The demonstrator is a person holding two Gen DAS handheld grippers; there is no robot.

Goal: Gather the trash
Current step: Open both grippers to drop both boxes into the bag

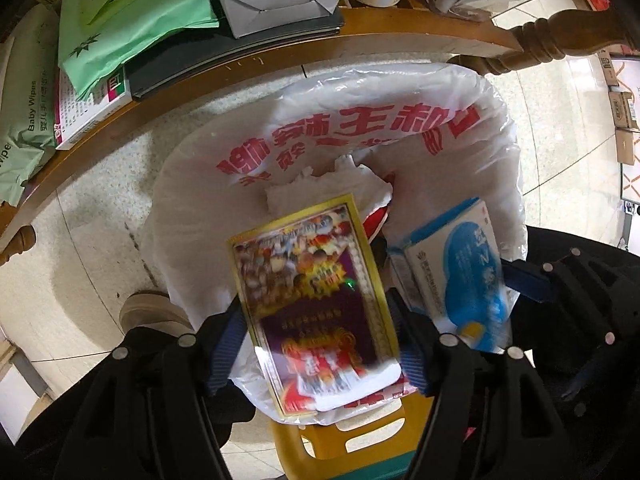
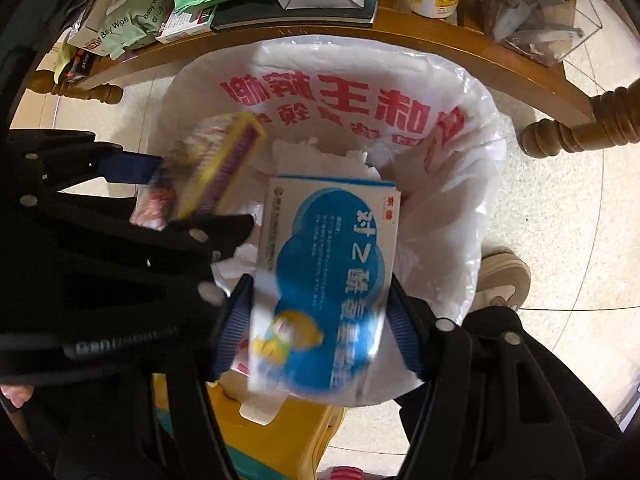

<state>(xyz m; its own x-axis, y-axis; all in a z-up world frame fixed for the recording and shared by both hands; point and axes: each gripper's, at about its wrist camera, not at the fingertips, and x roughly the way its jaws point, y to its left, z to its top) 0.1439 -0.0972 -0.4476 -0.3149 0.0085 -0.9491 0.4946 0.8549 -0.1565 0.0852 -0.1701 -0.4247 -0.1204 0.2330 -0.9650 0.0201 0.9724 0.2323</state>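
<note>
The left claw (image 1: 320,340) stands released, its blue pads (image 1: 228,344) apart from the gold-bordered purple and red flat box (image 1: 312,304) blurred between them; the box's long axis runs away from the camera, far end toward the white plastic bin bag with red lettering (image 1: 400,128). The right claw (image 2: 320,320) is likewise let go around the blue and white cardboard medicine box (image 2: 332,280), long axis along the fingers, smeared at its near end. Both boxes hang over the bag's mouth, above crumpled white paper (image 2: 320,152). Beyond runs the wooden bench (image 2: 440,40), its clutter cut off.
</note>
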